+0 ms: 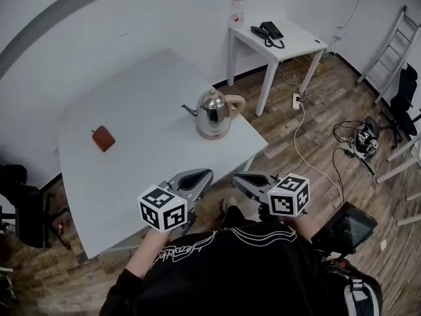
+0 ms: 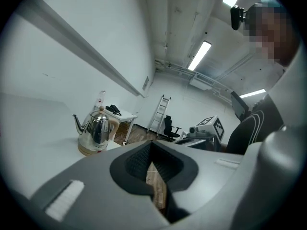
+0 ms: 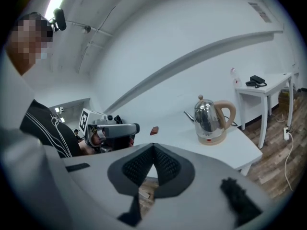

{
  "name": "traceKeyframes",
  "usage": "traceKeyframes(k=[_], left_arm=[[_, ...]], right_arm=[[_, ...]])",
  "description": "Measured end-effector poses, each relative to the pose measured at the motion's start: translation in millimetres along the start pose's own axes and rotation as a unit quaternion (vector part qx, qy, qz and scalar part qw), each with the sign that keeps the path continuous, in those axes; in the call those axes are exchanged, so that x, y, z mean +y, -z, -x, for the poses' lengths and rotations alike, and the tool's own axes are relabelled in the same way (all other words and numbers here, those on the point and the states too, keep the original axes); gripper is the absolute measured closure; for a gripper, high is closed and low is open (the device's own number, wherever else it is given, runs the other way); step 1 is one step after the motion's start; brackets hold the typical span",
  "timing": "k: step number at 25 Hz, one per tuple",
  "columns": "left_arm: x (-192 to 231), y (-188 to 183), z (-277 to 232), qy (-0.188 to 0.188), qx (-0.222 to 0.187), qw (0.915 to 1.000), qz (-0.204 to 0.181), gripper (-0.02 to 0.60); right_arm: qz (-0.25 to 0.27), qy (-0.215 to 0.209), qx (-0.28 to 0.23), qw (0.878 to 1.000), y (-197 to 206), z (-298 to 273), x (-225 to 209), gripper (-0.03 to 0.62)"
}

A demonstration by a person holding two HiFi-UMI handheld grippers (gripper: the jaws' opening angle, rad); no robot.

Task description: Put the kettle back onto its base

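Note:
A shiny steel kettle (image 1: 212,110) with a tan handle stands upright on its beige base (image 1: 214,135) near the right edge of the white table (image 1: 145,91). In the left gripper view the kettle (image 2: 96,130) is far ahead to the left. The right gripper view has the kettle (image 3: 210,117) ahead to the right. My left gripper (image 1: 204,175) and right gripper (image 1: 239,179) hang side by side close to my body, off the table's near corner and well short of the kettle. Both are shut with nothing between the jaws.
A small brown object (image 1: 103,139) lies on the table's left part. Behind stands a white side table (image 1: 299,45) with a black telephone (image 1: 267,31) and a bottle (image 1: 237,9). A ladder (image 1: 393,45), cables (image 1: 355,138) and black chairs are on the wooden floor.

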State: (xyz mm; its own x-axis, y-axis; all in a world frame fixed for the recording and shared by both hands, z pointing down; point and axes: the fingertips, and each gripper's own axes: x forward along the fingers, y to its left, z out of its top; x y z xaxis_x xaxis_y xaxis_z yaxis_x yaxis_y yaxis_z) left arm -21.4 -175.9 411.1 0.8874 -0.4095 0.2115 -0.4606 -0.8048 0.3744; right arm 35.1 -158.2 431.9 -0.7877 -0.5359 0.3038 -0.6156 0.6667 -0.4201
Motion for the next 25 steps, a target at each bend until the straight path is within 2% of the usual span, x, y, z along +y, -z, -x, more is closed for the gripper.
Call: traceKeyframes(k=[3,10,15,25], left_arm=[[-8.5,1.6,7.3,0.006,0.002,0.9998,-0.018,0.575],[-14.3,4.2,11.8,0.006,0.003,0.9997,-0.022,0.575],[-16.4,10.7,12.7,0.023,-0.01,0.9994,0.024,0.575],[-19.0,19.4,8.5,0.036,-0.001,0.9985,0.041,0.575]], right_arm=[[-0.009,-0.013,0.0,1.0,4.1,0.3,8.1,0.588],[-0.005,-0.006,0.007,1.0,10.6,-2.0,11.2,0.588],[-0.018,0.002,0.02,1.0,22.7,1.5,6.1,0.588],[-0.025,0.006,0.021,0.999,31.7,2.2,3.1,0.588]])
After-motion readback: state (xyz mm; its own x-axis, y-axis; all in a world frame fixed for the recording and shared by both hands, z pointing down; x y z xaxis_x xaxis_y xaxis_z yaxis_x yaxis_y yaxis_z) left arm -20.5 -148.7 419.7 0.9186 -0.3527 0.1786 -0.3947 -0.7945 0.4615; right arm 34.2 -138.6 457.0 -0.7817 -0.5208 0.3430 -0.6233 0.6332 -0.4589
